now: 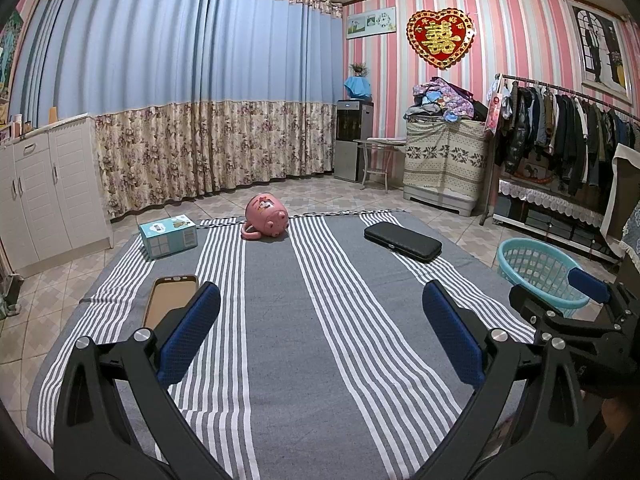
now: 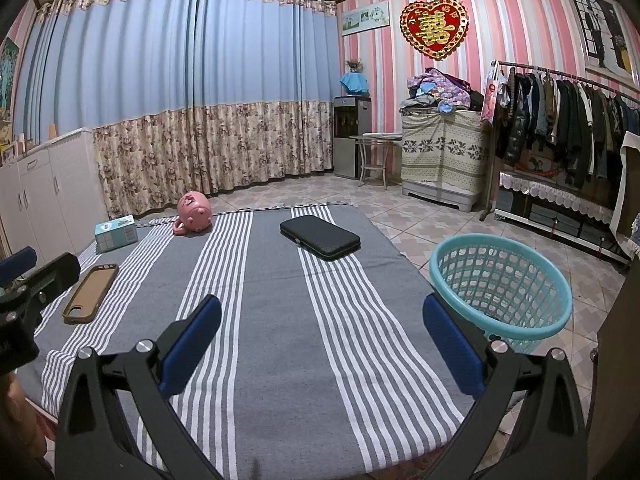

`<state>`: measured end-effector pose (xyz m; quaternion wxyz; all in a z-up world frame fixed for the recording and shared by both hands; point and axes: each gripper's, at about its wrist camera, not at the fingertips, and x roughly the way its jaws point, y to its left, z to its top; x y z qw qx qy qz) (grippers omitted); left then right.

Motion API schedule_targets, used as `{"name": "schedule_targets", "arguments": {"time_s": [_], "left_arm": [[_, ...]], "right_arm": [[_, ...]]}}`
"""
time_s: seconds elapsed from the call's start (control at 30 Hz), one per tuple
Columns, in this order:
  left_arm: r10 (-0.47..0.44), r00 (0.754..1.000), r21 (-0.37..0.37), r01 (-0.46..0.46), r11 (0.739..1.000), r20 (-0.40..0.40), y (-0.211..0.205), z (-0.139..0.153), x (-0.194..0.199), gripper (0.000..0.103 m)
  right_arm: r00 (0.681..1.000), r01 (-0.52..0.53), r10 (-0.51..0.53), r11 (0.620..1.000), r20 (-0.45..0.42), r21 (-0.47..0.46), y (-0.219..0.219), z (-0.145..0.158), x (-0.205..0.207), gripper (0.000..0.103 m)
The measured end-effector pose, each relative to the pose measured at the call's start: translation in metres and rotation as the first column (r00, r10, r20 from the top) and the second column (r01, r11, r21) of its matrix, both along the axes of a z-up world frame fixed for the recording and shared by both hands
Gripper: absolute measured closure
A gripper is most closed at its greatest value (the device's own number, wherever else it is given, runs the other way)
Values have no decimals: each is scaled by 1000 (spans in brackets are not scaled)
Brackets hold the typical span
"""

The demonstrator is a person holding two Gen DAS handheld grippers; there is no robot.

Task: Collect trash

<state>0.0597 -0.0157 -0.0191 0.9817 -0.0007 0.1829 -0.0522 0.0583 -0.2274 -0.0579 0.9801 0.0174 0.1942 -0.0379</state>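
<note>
Your left gripper [image 1: 320,332] and right gripper [image 2: 322,340] both hover with fingers spread, empty. On the striped cloth [image 1: 280,320]: brown phone case [image 2: 91,293] at the left edge, long axis toward the far edge; hard black case [image 2: 320,243] angled; pink mug [image 1: 267,222] on its side; cardboard box [image 1: 168,236] at the far-left corner. Perforated teal basket [image 2: 500,280] just off the right edge; open middle.

Black tongs [image 1: 320,336], blue pads [image 1: 188,336], seemingly silver screws.
</note>
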Motion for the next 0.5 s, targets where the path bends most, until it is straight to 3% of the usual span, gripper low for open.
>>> {"name": "schedule_targets", "arguments": {"time_s": [0.5], "left_arm": [[3, 1000, 4, -3, 1000, 1, 1, -4, 1, 5]], "right_arm": [[1000, 1, -1, 1000, 0, 4, 3, -4, 2, 5]]}}
